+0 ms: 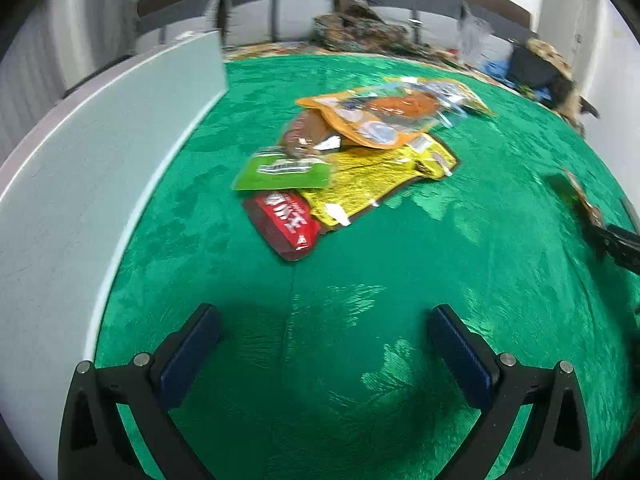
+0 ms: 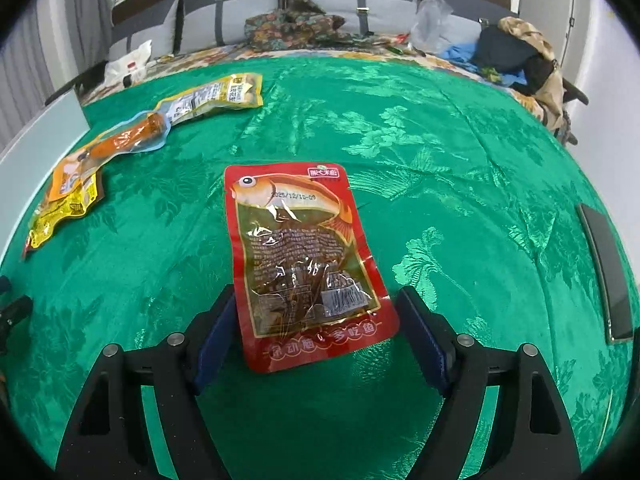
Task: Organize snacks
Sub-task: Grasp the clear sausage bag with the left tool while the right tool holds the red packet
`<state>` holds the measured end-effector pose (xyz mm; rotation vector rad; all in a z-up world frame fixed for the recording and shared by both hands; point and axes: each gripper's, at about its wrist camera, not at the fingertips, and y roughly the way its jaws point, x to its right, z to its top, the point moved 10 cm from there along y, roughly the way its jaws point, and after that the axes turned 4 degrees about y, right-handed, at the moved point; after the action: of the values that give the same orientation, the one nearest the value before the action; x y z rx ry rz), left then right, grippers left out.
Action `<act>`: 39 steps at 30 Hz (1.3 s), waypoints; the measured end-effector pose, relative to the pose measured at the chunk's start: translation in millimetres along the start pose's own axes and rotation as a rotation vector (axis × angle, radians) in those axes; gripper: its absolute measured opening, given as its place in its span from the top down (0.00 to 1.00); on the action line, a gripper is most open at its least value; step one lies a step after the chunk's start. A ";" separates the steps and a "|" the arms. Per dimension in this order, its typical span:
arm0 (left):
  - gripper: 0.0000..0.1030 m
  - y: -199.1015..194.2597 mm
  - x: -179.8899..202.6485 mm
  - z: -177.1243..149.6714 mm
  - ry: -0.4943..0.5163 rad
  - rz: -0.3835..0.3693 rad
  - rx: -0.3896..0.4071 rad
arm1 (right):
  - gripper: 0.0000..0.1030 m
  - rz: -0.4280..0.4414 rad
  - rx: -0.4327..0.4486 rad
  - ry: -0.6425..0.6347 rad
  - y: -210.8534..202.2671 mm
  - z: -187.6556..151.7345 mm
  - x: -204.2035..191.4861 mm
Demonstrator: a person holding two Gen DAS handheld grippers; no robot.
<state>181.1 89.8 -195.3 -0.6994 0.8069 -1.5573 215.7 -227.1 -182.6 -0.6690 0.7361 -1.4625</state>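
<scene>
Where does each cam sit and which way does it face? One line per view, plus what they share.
Left wrist: rides the left gripper, looking forward over its open fingers at a pile of snack packets on the green cloth; white panel at left.
Right wrist: rides the right gripper, open fingers either side of a red fish packet lying flat.
Shared: green cloth, the snack pile, sofa behind.
</scene>
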 end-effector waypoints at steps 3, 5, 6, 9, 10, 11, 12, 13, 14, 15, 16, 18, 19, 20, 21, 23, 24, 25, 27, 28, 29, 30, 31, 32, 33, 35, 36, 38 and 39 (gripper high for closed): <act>0.00 6.1 5.2 7.9 0.085 -0.042 -0.106 | 0.21 0.000 0.000 0.000 0.1 0.0 -0.1; 0.00 2.5 6.4 31.8 0.110 -0.045 -0.107 | 0.21 0.000 0.000 0.000 0.0 0.1 0.1; 0.00 -1.0 9.6 45.7 0.123 -0.057 -0.092 | 0.21 0.000 0.000 0.000 0.1 0.0 -0.1; 0.00 -0.8 26.0 100.9 0.221 -0.068 -0.080 | 0.21 0.000 0.000 0.000 0.1 0.0 -0.1; 0.00 6.2 36.1 123.4 0.276 -0.064 -0.096 | 0.20 0.001 0.000 0.001 0.0 0.0 0.0; 0.00 13.2 44.1 135.7 0.310 -0.074 -0.116 | 0.20 0.001 0.000 0.001 -0.1 0.1 0.2; 0.00 21.0 51.7 145.4 0.341 -0.089 -0.142 | 0.20 0.000 0.000 0.001 0.1 0.0 -0.1; 0.00 32.7 61.2 155.2 0.379 -0.102 -0.172 | 0.20 0.000 0.000 0.001 0.0 0.0 0.0; 0.00 45.3 69.5 164.2 0.419 -0.106 -0.198 | 0.20 0.000 0.000 0.001 0.0 0.0 0.0; 0.00 57.5 78.1 171.1 0.461 -0.096 -0.217 | 0.20 0.000 0.000 0.001 0.0 0.0 0.0; 0.00 75.0 85.4 179.1 0.507 -0.069 -0.236 | 0.20 0.000 -0.001 0.001 0.0 0.0 0.0; 0.00 100.6 91.1 187.3 0.539 -0.043 -0.268 | 0.20 0.000 -0.001 0.001 0.0 0.0 0.0; 0.00 108.5 91.5 188.9 0.540 -0.036 -0.279 | 0.20 0.001 -0.001 0.001 0.0 0.0 0.0; 0.00 121.4 90.8 189.6 0.534 -0.022 -0.301 | 0.20 0.000 -0.001 0.001 0.0 0.1 0.2; 0.00 129.7 89.7 187.7 0.527 -0.013 -0.318 | 0.20 0.000 -0.001 0.001 -0.1 0.2 0.4; 0.08 139.9 89.3 187.5 0.503 -0.030 -0.332 | 0.20 0.000 -0.001 0.002 0.0 0.1 0.3; 0.18 139.4 91.8 190.1 0.492 -0.053 -0.320 | 0.20 0.000 -0.001 0.002 0.1 -0.1 0.1; 0.26 135.7 94.4 193.2 0.485 -0.065 -0.299 | 0.20 0.000 -0.001 0.002 0.1 0.0 0.1; 0.40 128.4 99.3 194.6 0.516 -0.052 -0.280 | 0.20 0.000 -0.001 0.002 0.1 0.0 0.2; 0.50 125.4 102.3 192.7 0.531 -0.052 -0.282 | 0.20 0.000 -0.001 0.002 -0.1 0.0 0.3; 0.52 121.4 104.4 191.3 0.537 -0.043 -0.282 | 0.20 0.001 -0.001 0.002 0.0 0.0 0.2; 0.53 117.1 105.3 191.6 0.533 -0.040 -0.276 | 0.20 0.001 -0.001 0.002 0.1 -0.1 0.1; 0.55 109.6 106.7 190.4 0.514 -0.055 -0.274 | 0.20 0.001 -0.001 0.002 0.0 0.0 0.2; 0.57 104.5 107.7 187.9 0.500 -0.073 -0.275 | 0.20 0.001 -0.002 0.004 -0.2 0.1 0.5; 0.58 98.5 108.5 185.4 0.487 -0.088 -0.275 | 0.20 0.001 -0.002 0.004 -0.3 0.2 0.4; 0.87 80.5 108.8 178.9 0.445 -0.125 -0.270 | 0.20 0.001 -0.002 0.004 -0.1 -0.1 0.2; 0.94 72.4 106.7 177.3 0.419 -0.135 -0.268 | 0.20 0.001 -0.002 0.004 -0.2 0.1 0.6; 0.95 49.4 105.1 170.0 0.370 -0.181 -0.259 | 0.20 0.001 -0.002 0.004 -0.1 -0.1 0.2; 0.95 41.5 104.4 167.4 0.354 -0.195 -0.253 | 0.20 0.001 -0.002 0.004 -0.1 -0.1 0.2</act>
<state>326.3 -35.2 -132.4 -0.7093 1.2450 -1.8028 215.5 -227.3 -182.6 -0.6672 0.7408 -1.4632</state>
